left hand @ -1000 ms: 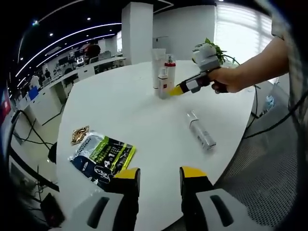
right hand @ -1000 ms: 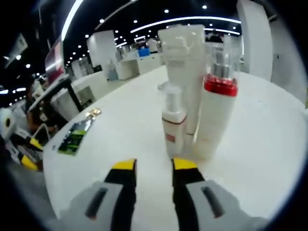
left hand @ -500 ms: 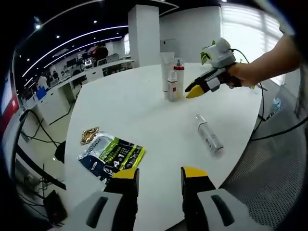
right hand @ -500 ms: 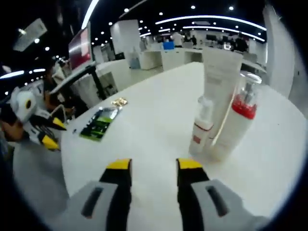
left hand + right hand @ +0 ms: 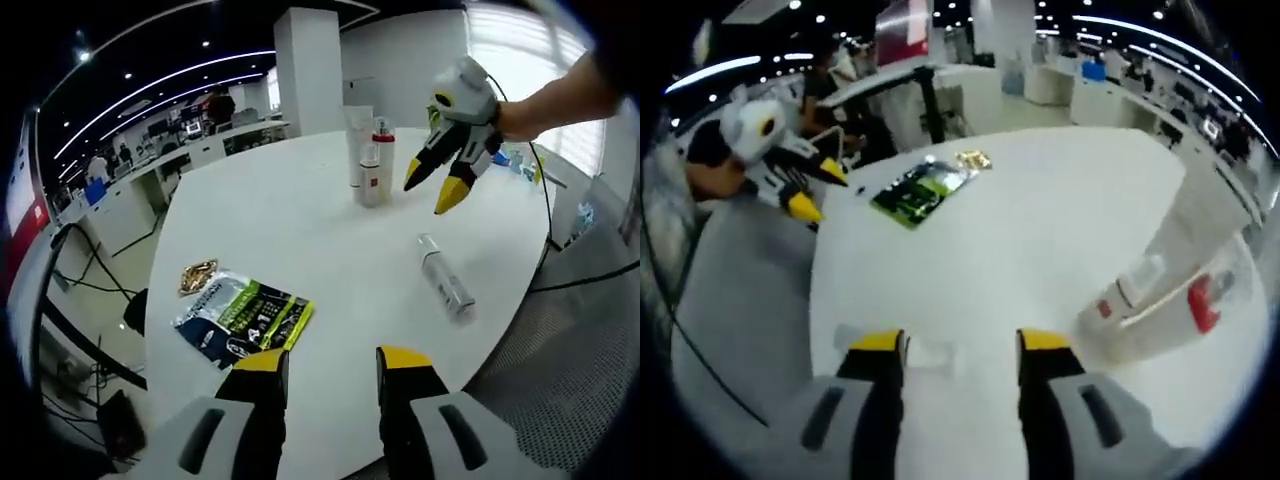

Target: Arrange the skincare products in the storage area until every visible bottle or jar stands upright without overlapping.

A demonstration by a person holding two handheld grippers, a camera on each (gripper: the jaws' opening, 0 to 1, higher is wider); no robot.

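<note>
Tabletop (image 5: pixel 300 230), round, smooth and white, carries three upright containers grouped at its far side: a tall white tube (image 5: pixel 359 135), a white bottle with a red collar and clear cap (image 5: pixel 383 152) and a small white pump bottle (image 5: pixel 369 178) with a red label, all standing close together. Nearer, a clear cylindrical bottle (image 5: pixel 446 278) lies on its side, well apart from a glossy green-and-black foil pouch (image 5: pixel 240 317) and a small crinkled gold sachet (image 5: pixel 198 276). Left gripper (image 5: pixel 331 365) shows its yellow-tipped jaws spread and empty at the near edge, and the right gripper (image 5: pixel 440 182), jaws likewise spread with nothing between them, hangs above the table between the lying bottle and the upright group.
</note>
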